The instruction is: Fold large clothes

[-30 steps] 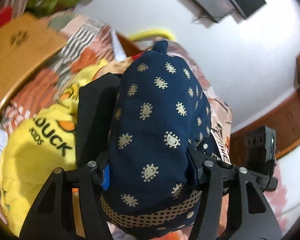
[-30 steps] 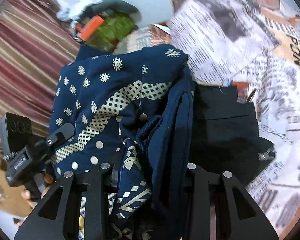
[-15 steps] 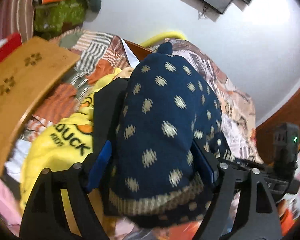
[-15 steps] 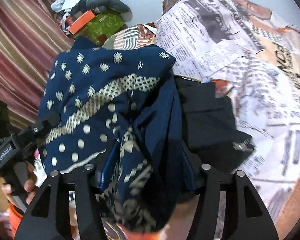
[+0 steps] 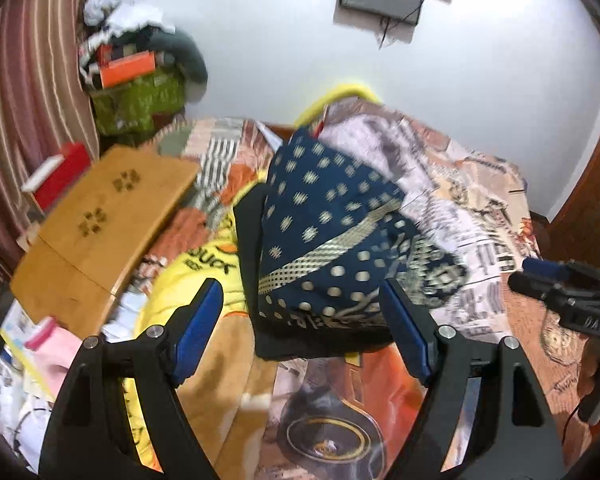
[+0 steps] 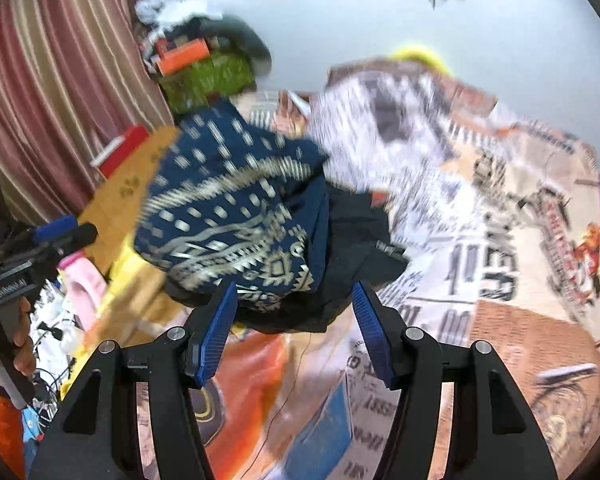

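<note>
A folded navy garment with gold dots and bands lies on top of a black folded garment on the bed, also in the right wrist view. My left gripper is open and empty, just in front of the pile. My right gripper is open and empty, just short of the pile's near edge. The black garment shows under the navy one. The right gripper appears at the right edge of the left wrist view; the left one at the left edge of the right wrist view.
A yellow garment lies left of the pile. A wooden lap table stands further left. A newspaper-print bedsheet covers the bed. A cluttered green bag sits at the curtain. A pink item lies by the bed's edge.
Both grippers opened and let go of the navy garment, which now rests on the black one. Both grippers pulled back from the pile.
</note>
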`<move>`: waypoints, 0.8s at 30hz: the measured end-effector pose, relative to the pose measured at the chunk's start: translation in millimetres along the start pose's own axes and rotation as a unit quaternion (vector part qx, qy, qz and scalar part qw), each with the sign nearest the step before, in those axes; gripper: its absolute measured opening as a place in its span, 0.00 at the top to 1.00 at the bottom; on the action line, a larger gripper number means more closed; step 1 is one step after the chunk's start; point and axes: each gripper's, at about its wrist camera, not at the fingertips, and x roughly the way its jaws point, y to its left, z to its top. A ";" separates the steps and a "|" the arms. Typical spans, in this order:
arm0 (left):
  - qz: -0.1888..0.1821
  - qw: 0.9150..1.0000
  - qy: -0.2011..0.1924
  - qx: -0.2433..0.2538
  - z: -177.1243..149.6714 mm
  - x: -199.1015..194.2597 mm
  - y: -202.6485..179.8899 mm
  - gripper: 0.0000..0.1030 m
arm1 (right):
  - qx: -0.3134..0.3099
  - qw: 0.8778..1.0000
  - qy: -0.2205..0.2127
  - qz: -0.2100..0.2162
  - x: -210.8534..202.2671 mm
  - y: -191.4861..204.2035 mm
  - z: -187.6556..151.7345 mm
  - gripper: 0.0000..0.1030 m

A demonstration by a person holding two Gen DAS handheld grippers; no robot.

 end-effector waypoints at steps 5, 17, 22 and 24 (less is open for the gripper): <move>-0.006 0.997 -0.078 0.025 3.5 -85.6 -27.6 0.23 | -0.009 0.996 -0.088 0.004 -72.9 16.7 0.9 0.46; -0.038 0.961 -0.271 0.030 -24.1 -272.8 -85.4 0.23 | -0.035 0.958 -0.280 0.043 -240.5 70.5 -38.9 0.46; -0.030 0.949 -0.311 0.033 -54.4 -308.9 -101.9 0.23 | -0.052 0.944 -0.322 0.041 -272.3 92.1 -68.8 0.46; -0.019 0.947 -0.320 0.034 -66.6 -316.5 -108.0 0.22 | -0.057 0.942 -0.328 0.033 -274.9 97.1 -75.9 0.46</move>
